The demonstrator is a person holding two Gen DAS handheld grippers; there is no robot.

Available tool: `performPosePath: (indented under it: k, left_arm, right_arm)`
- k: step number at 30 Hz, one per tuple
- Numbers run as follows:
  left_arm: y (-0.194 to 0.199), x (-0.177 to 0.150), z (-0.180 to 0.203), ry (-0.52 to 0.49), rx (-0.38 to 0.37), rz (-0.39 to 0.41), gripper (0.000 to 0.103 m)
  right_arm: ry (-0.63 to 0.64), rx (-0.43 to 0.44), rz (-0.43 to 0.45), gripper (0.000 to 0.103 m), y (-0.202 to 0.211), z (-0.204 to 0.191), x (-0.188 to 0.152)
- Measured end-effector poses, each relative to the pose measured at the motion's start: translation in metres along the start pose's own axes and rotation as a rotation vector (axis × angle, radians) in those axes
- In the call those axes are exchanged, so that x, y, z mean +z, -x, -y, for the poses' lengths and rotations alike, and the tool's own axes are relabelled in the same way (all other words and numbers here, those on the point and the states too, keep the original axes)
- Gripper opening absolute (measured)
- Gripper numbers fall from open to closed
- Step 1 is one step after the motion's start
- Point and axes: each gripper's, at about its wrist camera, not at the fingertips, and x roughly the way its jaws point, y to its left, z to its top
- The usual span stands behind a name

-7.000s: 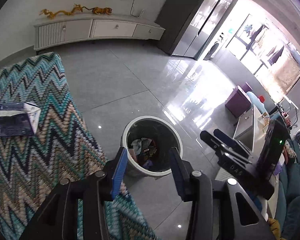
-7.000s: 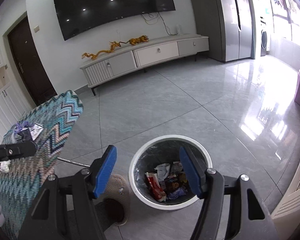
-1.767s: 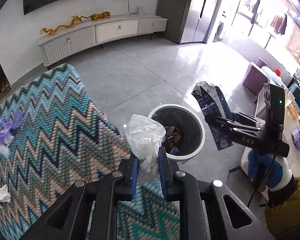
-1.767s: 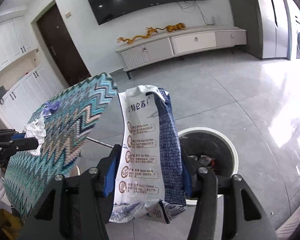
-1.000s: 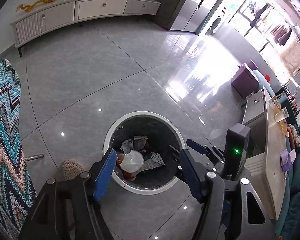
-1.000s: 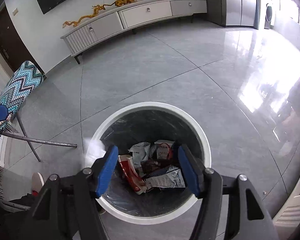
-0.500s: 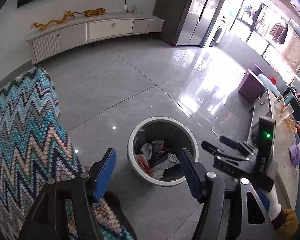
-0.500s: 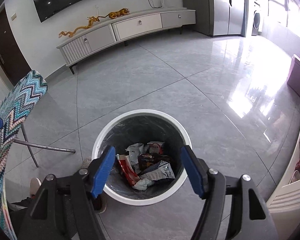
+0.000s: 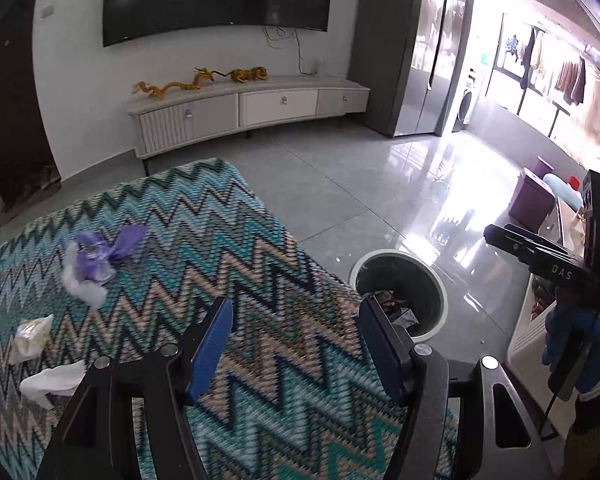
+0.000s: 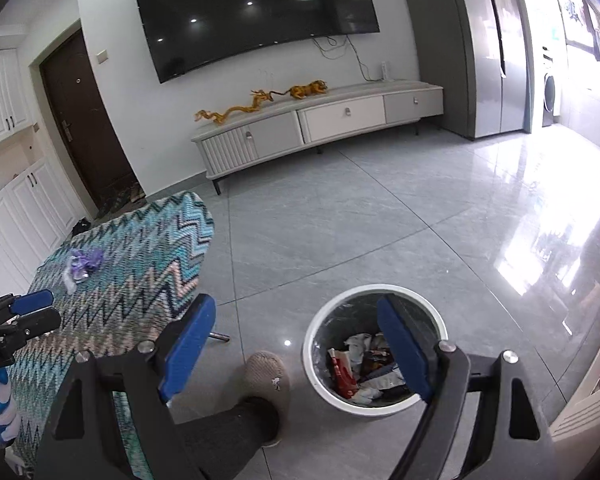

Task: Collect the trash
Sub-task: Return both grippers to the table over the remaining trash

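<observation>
The left gripper (image 9: pixel 294 344) hangs over the zigzag-patterned table (image 9: pixel 228 240) with its blue pads wide apart and nothing between them. The right gripper (image 10: pixel 296 346) is over the floor beside the table, its jaws opening, also empty; its right pad overlaps the rim of the trash bin (image 10: pixel 320 364) in the picture.

Only the left wrist view shows all the trash left on the table: a crumpled purple wrapper (image 9: pixel 100 256) with a bit of white tissue stuck to its lower edge, a pale yellowish crumpled wrapper (image 9: pixel 30 338) nearer the camera, and a flat white tissue (image 9: pixel 54 378) nearest the left pad. The purple wrapper's long axis runs diagonally, from lower left up to a twisted end at upper right. The white tissue lies stretched roughly left to right. The yellowish piece is blurred, so its shape is hard to tell.

Only the right wrist view looks down into the bin, where red, white and dark wrappers lie heaped on the bottom. It also shows a slippered foot (image 10: pixel 266 380) on the tiles just left of the bin, and the purple wrapper small on the table's far part. The left wrist view sees the bin only partly, behind its own right pad, and the other gripper held in a blue-gloved hand (image 9: pixel 576 344) at the right edge.
</observation>
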Motion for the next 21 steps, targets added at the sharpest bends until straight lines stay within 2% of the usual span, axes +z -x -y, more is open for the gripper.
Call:
performPosePath:
  k: [9,15,18,21]
  left_arm:
    - [0.063,-0.047,-0.097,0.125,0.093,0.07,0.063]
    - [0.084,-0.083,-0.152,0.227,0.13,0.077,0.063]
    - [0.084,-0.095,-0.173,0.298,0.131,0.064,0.064]
    - [0.075,-0.103,-0.187,0.374,0.09,0.042,0.064]
  right_arm:
    - [0.104,0.089,0.03,0.082,0.028,-0.097,0.01]
    - [0.159,0.148,0.035,0.082,0.032,-0.145,0.012]
    - [0.188,0.192,0.021,0.075,0.027,-0.163,0.011]
    - [0.216,0.231,-0.004,0.068,0.014,-0.178,0.01]
